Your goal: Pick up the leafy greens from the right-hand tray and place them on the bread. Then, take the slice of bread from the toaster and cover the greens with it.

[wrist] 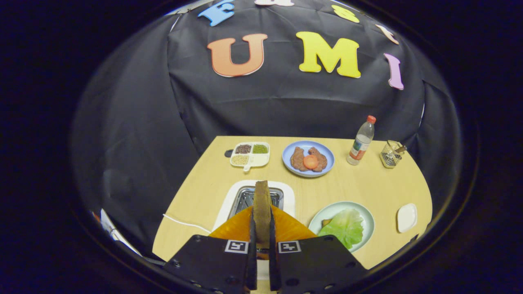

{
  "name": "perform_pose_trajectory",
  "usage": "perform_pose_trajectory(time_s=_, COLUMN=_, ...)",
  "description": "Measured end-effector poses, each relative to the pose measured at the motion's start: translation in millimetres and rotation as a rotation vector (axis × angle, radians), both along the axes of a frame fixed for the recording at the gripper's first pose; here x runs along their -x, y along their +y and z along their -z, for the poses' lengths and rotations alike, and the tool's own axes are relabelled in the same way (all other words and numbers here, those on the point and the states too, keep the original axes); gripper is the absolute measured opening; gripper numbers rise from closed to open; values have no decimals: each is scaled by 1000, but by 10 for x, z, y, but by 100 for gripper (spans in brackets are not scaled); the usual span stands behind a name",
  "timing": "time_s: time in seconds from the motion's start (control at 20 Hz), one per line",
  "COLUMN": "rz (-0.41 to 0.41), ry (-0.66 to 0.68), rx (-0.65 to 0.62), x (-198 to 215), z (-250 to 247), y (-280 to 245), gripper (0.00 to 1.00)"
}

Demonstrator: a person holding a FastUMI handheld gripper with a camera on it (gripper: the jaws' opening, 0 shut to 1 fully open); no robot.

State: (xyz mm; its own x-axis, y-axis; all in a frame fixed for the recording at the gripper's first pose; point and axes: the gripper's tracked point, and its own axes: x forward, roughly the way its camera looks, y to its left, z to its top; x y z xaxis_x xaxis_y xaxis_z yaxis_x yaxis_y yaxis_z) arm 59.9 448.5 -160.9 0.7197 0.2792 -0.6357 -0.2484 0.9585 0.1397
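Observation:
My gripper (262, 241) is shut on a slice of bread (261, 208), held upright and edge-on between the two fingers. The slice hangs above the white toaster (288, 192), whose open slot (245, 198) lies just beyond the fingers. To the right of the fingers a pale green plate (365, 212) carries the leafy greens (345, 226). The greens lie over another slice of bread (325, 222), of which a brown corner peeks out at their left edge.
On the far side of the wooden table (359, 183) sit a divided dish of grains (250, 155), a blue plate (286, 159) with meat and a tomato slice, a water bottle (361, 141) and a wire holder (391, 154). A small white dish (407, 217) lies right of the green plate. A white cable (184, 222) runs left from the toaster.

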Motion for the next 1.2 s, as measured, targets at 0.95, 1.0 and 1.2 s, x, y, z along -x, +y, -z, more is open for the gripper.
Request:
perform_pose_trajectory(time_s=0.95, rz=96, ry=-44, rx=-122, x=-156, z=-428, y=-2663, gripper=12)
perform_pose_trajectory(time_s=1.0, rz=124, ry=-32, rx=-123, x=-190, z=-332, y=-2868, gripper=12)
perform_pose_trajectory(time_s=1.2, rz=239, ry=35, rx=-119, x=-283, z=52, y=-3660, gripper=12)
